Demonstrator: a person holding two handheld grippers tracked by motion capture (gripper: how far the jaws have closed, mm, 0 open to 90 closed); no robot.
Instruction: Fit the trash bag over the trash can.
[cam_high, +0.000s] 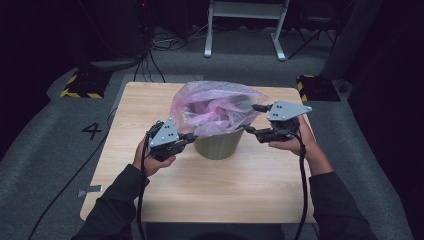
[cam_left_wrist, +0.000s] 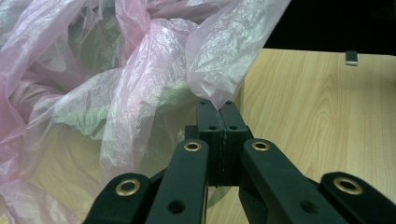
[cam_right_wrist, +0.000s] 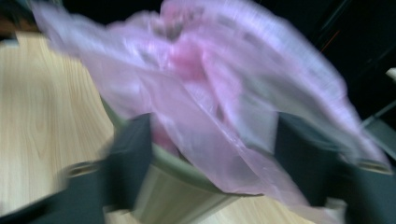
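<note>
Dim room, pale wooden table (cam_high: 150, 100) mid-floor. One green bin (cam_high: 218, 145) at centre, one pink bag (cam_high: 215, 107) ballooning upright from its mouth. Left gripper (cam_high: 191, 136) pinched tight on the bag's near-left edge. Right gripper (cam_high: 251, 119) gaping, film between its jaws but unpressed (blurred close up), bin rim just below. Two grippers, level either side.

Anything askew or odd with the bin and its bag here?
The crumpled translucent pink plastic bag billows loosely above the grey-green ribbed bin instead of lining it. The left gripper pinches one edge; the right gripper stands open around the other side. Nothing spilled.
</note>
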